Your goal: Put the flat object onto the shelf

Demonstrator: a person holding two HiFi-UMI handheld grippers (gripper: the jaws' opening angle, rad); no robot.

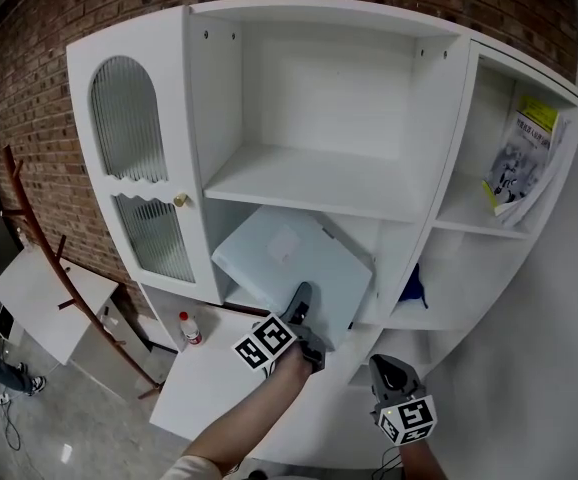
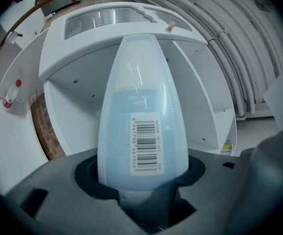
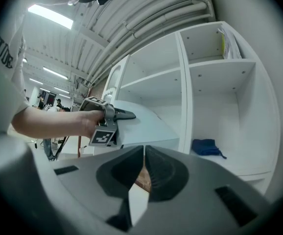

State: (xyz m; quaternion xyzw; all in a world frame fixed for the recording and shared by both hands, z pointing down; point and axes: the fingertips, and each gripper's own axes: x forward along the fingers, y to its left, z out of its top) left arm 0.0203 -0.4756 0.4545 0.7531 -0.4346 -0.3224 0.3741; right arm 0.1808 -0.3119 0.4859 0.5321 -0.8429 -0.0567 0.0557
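Arm outstretched, the left tool (image 1: 300, 303) grips a tilted pale-blue flat box (image 1: 284, 258) at the cabinet (image 1: 427, 148)'s opening; the right tool (image 1: 385, 370) hangs clenched, empty.

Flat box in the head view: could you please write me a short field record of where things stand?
held item: flat pale-blue box, tilted, at the lower middle compartment
left gripper: jaws shut on the box
right gripper: jaws together, empty
cabinet: white, open shelves
right compartments: book above, blue cloth below
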